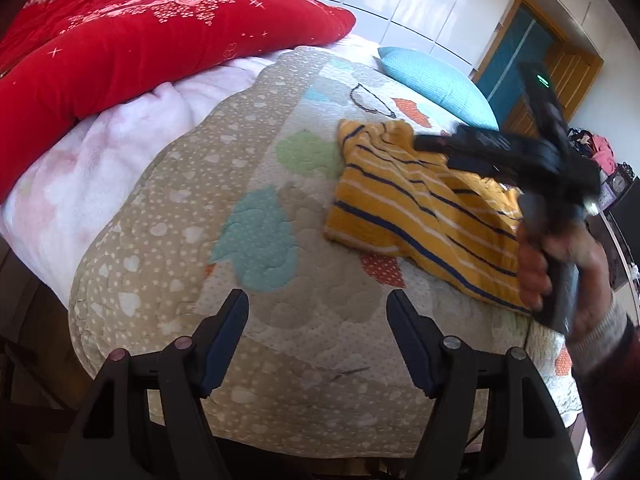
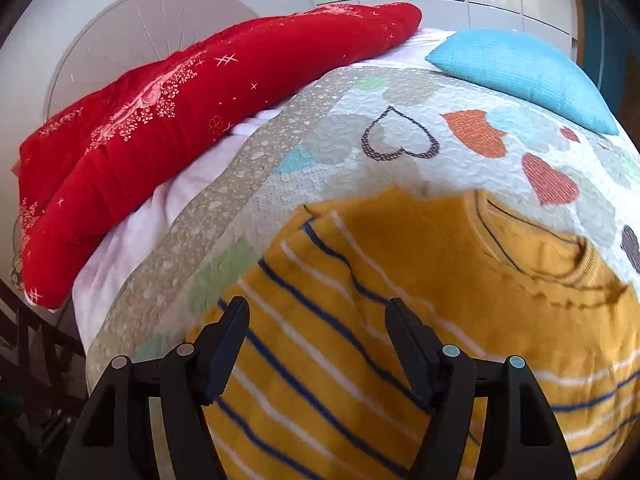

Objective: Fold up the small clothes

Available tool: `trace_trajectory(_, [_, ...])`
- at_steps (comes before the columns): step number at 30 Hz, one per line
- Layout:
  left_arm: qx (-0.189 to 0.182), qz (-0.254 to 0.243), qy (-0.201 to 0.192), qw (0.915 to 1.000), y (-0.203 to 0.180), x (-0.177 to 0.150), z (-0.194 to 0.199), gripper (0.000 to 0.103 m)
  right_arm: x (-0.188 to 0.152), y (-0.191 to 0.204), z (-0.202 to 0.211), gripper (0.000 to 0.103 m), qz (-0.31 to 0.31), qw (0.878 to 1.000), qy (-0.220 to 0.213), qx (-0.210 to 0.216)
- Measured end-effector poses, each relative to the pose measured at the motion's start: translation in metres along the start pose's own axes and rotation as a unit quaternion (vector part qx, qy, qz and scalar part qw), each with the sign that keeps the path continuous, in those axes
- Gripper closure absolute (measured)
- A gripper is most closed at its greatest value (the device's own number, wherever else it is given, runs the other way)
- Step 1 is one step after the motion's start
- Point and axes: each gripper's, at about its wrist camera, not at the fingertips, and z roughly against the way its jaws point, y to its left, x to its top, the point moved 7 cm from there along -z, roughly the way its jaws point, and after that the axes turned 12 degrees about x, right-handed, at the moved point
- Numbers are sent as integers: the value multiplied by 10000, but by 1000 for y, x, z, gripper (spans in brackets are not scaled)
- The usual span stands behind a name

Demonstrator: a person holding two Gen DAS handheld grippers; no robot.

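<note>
A small yellow sweater (image 1: 416,208) with navy and white stripes lies on the heart-patterned quilt (image 1: 248,184), partly folded. In the right wrist view the sweater (image 2: 400,288) fills the lower half, collar at the right. My left gripper (image 1: 318,308) is open and empty above bare quilt, left of the sweater. My right gripper (image 2: 318,312) is open and empty just above the striped body of the sweater. In the left wrist view the right gripper (image 1: 436,146) hovers over the sweater's upper part, held by a hand.
A red padded blanket (image 1: 132,40) lies along the far left on a pink fleece blanket (image 1: 100,160). A blue pillow (image 1: 436,80) sits at the far end. The bed's near edge is below the left gripper. A wooden door (image 1: 532,64) and cluttered shelf stand at the right.
</note>
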Motion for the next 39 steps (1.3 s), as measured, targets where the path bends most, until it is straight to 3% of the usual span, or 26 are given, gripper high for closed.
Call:
trace_trajectory(3, [-45, -148, 28, 9999, -15, -2, 1, 33, -37, -28, 39, 27, -111, 9996, -109, -243])
trace_trajectory(9, [-55, -465, 93, 9989, -42, -9, 0, 32, -109, -128, 120, 32, -679, 9872, -446, -1374])
trace_trajectory(10, [-41, -502, 107, 9987, -45, -9, -1, 33, -116, -141, 132, 35, -716, 9843, -530, -1522])
trace_trajectory(11, [-29, -531, 121, 9985, -48, -9, -1, 33, -120, -149, 142, 47, -743, 9832, -606, -1554])
trace_trajectory(12, [-22, -559, 137, 9983, -51, -10, -2, 33, -122, -154, 150, 48, -767, 9829, -657, -1537])
trace_trajectory(15, [-10, -640, 180, 9978, -60, -12, -3, 33, -121, -165, 169, 43, -715, 9689, -682, -2268])
trace_trajectory(19, [35, -784, 180, 9968, -68, -14, 1, 33, -124, -164, 188, 41, -1083, 9691, -1030, -1964])
trace_trajectory(25, [136, -892, 218, 9957, -77, -16, -1, 32, -149, -172, 221, 35, -1650, 9591, -1469, -1768])
trace_trajectory(39, [84, -1112, 325, 9932, -101, -24, -5, 32, -213, -211, 249, 30, -2903, 9303, -1790, -1348])
